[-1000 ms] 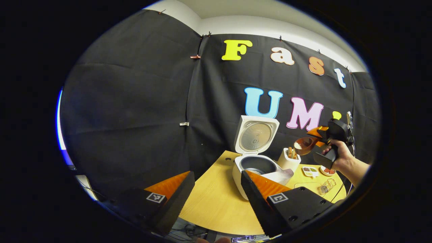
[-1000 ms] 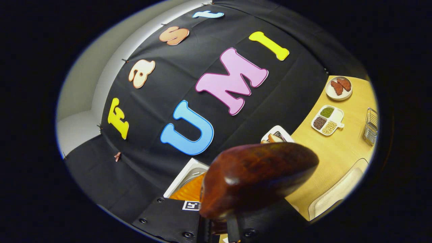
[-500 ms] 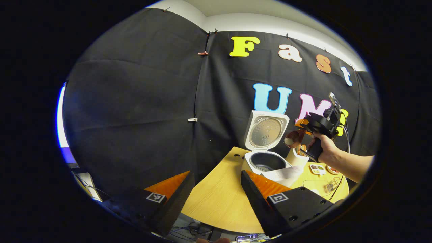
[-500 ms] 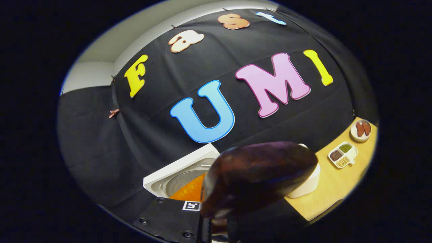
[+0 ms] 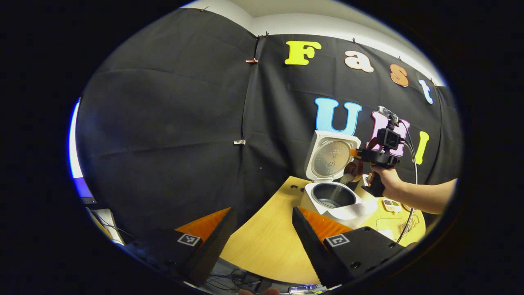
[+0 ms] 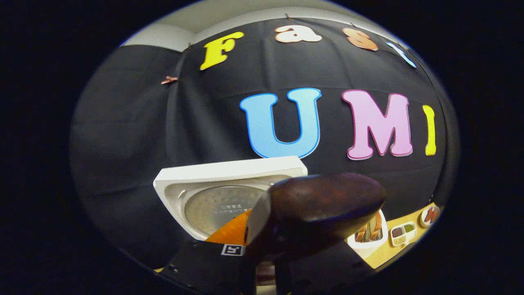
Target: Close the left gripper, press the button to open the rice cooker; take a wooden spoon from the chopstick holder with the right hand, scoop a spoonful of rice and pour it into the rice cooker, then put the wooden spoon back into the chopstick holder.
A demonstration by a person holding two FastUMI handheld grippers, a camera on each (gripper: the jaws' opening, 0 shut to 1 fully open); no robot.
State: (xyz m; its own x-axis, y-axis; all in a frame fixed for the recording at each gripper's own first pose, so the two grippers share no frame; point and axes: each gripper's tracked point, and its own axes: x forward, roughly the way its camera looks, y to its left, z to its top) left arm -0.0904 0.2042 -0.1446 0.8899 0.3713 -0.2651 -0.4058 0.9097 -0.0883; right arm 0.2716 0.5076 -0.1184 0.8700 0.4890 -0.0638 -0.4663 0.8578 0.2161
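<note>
The white rice cooker (image 5: pixel 327 200) stands on the wooden table (image 5: pixel 266 246) with its lid (image 5: pixel 333 153) raised. Above the pot, a person's hand holds my right gripper (image 5: pixel 362 155), shut on the dark wooden spoon (image 5: pixel 351 170). The spoon is tipped and a thin stream of rice falls into the pot. In the right gripper view the spoon's rounded back (image 6: pixel 319 211) looms close above my right gripper (image 6: pixel 264 264), with the lid's inside (image 6: pixel 217 205) behind it. The white chopstick holder (image 6: pixel 368 237) stands to the right. My left gripper (image 5: pixel 264 215) hangs open near the table's front edge, well short of the cooker.
A small divided dish of beans (image 6: pixel 403 234) and a plate with reddish pieces (image 6: pixel 429 215) lie beyond the chopstick holder. A wire rack (image 5: pixel 409 223) rests on the table's right side. Cables hang under the table's front edge (image 5: pixel 245 280).
The right gripper has carried the spoon left from above the chopstick holder to over the pot and rolled it, so rice now pours out. The left gripper stays open and low.
</note>
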